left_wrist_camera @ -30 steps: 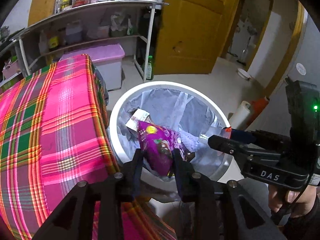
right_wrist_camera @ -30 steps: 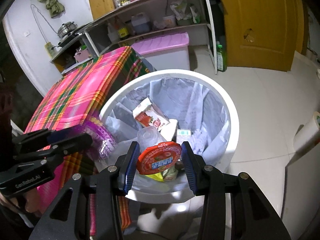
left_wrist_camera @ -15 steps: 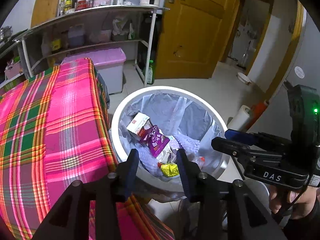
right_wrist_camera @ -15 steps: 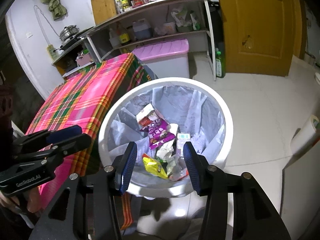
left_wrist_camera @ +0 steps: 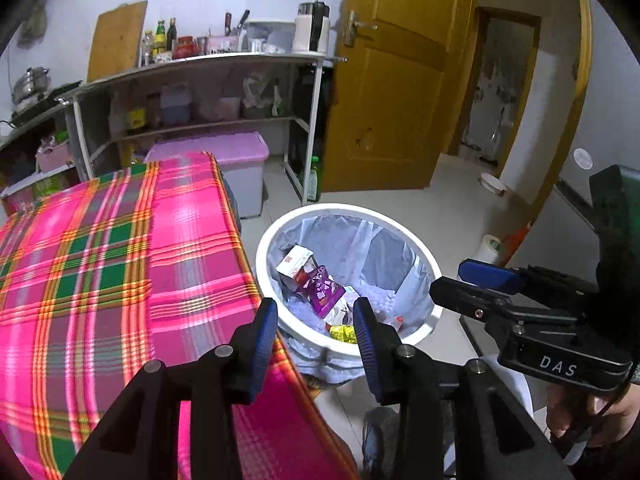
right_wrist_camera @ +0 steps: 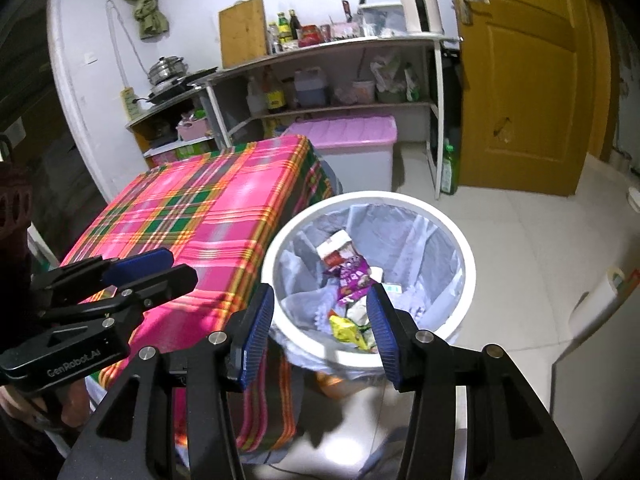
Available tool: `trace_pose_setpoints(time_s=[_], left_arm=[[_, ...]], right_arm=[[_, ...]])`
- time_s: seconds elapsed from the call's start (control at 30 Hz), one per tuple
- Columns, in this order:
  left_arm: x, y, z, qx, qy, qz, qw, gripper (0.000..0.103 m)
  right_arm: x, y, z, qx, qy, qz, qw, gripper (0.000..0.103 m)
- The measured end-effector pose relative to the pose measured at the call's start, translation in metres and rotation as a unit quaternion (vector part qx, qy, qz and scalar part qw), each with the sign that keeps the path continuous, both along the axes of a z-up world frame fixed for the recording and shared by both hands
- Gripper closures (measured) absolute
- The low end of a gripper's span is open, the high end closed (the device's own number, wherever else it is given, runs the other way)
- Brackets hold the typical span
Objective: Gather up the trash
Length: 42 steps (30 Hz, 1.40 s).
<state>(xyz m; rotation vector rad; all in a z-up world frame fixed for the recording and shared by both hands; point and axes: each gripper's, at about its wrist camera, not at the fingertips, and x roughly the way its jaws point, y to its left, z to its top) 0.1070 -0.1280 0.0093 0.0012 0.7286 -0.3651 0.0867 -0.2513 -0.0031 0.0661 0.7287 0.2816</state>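
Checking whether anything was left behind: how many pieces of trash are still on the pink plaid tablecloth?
0. The pink plaid tablecloth shows no trash; the wrappers, including a purple snack packet, lie in the white round bin. The cloth's near end is hidden behind the gripper arms.

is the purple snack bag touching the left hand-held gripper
Apart. The left wrist view shows the purple snack bag lying in the bin, below the open, empty left hand-held gripper.

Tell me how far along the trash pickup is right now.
Done: a purple wrapper, a red-and-white carton and a yellow packet lie in the white bin. In hand: nothing; the left gripper and right gripper are open and empty. Left: nothing shows on the plaid tablecloth.
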Motion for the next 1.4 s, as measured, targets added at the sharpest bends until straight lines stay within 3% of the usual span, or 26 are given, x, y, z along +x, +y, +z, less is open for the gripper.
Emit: trace_pose_setpoints(time_s=[0.33,0.67,1.4], left_arm=[[-0.045,0.022,0.013,-0.002,-0.046,0.021,0.9987,0.064],[-0.076,0.033,0.014,-0.002,-0.058,0.031,0.9978,0.064],[-0.092,0.039,0.013,0.000,-0.061,0.035,0.9975,0.064]], right_arm=[[-0.036,0.020,0.012,-0.014,-0.023,0.006,1.000,0.054],[-0.062,0.033,0.007,-0.024,-0.024,0.014,0.999,0.054],[-0.072,0.036,0.005,-0.022,-0.022,0.014,0.999,0.054]])
